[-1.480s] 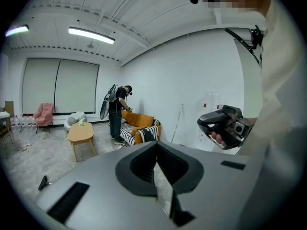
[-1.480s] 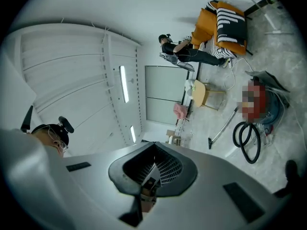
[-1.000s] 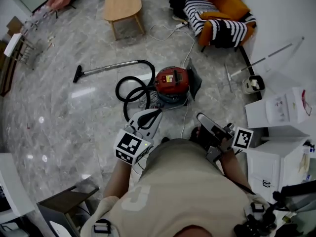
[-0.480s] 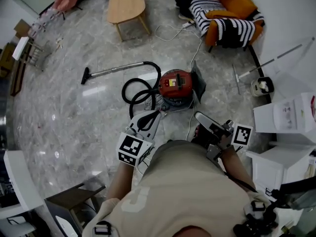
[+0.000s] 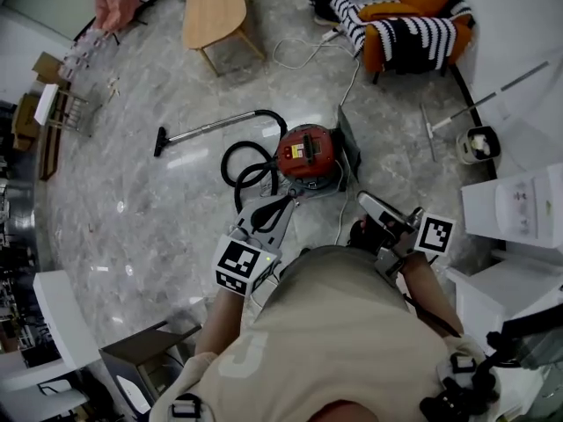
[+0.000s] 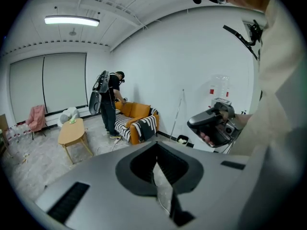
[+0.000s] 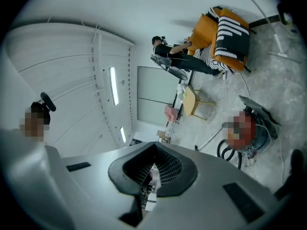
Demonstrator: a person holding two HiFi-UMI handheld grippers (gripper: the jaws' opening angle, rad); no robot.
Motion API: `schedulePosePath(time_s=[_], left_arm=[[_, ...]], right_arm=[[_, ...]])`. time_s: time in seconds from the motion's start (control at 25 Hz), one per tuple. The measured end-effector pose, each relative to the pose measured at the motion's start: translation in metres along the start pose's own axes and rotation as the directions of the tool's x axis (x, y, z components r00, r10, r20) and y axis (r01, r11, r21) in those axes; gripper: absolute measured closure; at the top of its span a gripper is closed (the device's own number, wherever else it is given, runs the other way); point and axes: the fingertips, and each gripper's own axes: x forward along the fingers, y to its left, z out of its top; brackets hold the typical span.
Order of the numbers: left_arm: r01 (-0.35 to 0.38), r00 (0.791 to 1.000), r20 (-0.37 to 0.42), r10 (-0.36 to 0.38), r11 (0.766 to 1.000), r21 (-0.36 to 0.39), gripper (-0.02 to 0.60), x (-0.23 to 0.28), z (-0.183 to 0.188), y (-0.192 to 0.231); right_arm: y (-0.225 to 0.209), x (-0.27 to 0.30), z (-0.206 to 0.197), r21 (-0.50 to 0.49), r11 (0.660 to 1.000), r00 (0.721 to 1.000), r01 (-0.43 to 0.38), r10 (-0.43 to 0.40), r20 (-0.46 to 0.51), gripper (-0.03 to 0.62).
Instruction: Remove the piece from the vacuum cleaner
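Observation:
The red canister vacuum cleaner [image 5: 308, 152] stands on the marble floor, its black hose [image 5: 249, 170] coiled at its left and its wand with floor head [image 5: 209, 127] lying further left. The right gripper view also shows the vacuum cleaner [image 7: 245, 128], partly under a mosaic patch. My left gripper [image 5: 280, 204] hangs shut and empty in front of my torso, just short of the hose. My right gripper [image 5: 366, 203] is held shut and empty to the right, below the canister. Neither touches the vacuum. In their own views the left gripper [image 6: 156, 164] and right gripper [image 7: 152, 174] hold nothing.
A white power cord [image 5: 341, 70] runs from the vacuum toward an orange sofa with a striped blanket [image 5: 406, 20]. A wooden table [image 5: 215, 11] stands at the back. White boxes [image 5: 515, 209], a mop [image 5: 479, 104] and a bucket [image 5: 479, 144] line the right. A person [image 6: 112, 104] stands by the sofa.
The head view has swung a little, so the room sits slightly differently in frame. Both grippers stay shut in front of the torso and the vacuum has not moved.

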Motion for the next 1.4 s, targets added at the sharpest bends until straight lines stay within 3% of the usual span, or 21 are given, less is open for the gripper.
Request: schedulePosePath(time_s=[0.2,0.36,0.72,0.88,0.96,1.16,1.32,1.4], left_arm=[[-0.04,0.998,0.041,0.05,0.977,-0.21,0.578,0.033,0.021,-0.007],[-0.088,0.996,-0.016,0.087,0.984,-0.157,0.578,0.048,0.021,-0.006],[-0.046,0.998,-0.043,0.042,0.995,-0.085,0.578,0.088,0.024,0.009],[-0.011,0.999,-0.034,0.007,0.994,-0.104,0.578,0.105,0.02,0.031],[-0.015,0.999,-0.035,0.011,0.993,-0.119,0.578,0.112,0.017,0.047],[-0.025,0.999,-0.05,0.018,0.988,-0.153,0.578,0.12,-0.004,0.097],[-0.024,0.996,-0.089,0.005,0.978,-0.207,0.578,0.122,-0.034,0.135],[-0.033,0.994,-0.108,0.009,0.974,-0.224,0.578,0.125,-0.049,0.155]], right_arm=[[-0.025,-0.006,0.024,0.012,1.0,0.993,0.0,0.002,-0.12,0.591],[-0.04,-0.004,0.041,-0.068,0.997,0.982,0.039,-0.05,-0.182,0.592],[-0.066,0.016,0.049,-0.233,0.964,0.945,0.13,-0.192,-0.265,0.591],[-0.09,0.023,0.03,-0.243,0.955,0.871,0.172,-0.263,-0.415,0.591],[-0.107,0.029,0.029,-0.267,0.938,0.836,0.222,-0.324,-0.443,0.591],[-0.147,0.055,0.035,-0.367,0.873,0.742,0.32,-0.472,-0.476,0.591],[-0.191,0.07,0.038,-0.424,0.806,0.636,0.413,-0.589,-0.499,0.591],[-0.212,0.083,0.039,-0.439,0.789,0.594,0.43,-0.614,-0.521,0.591]])
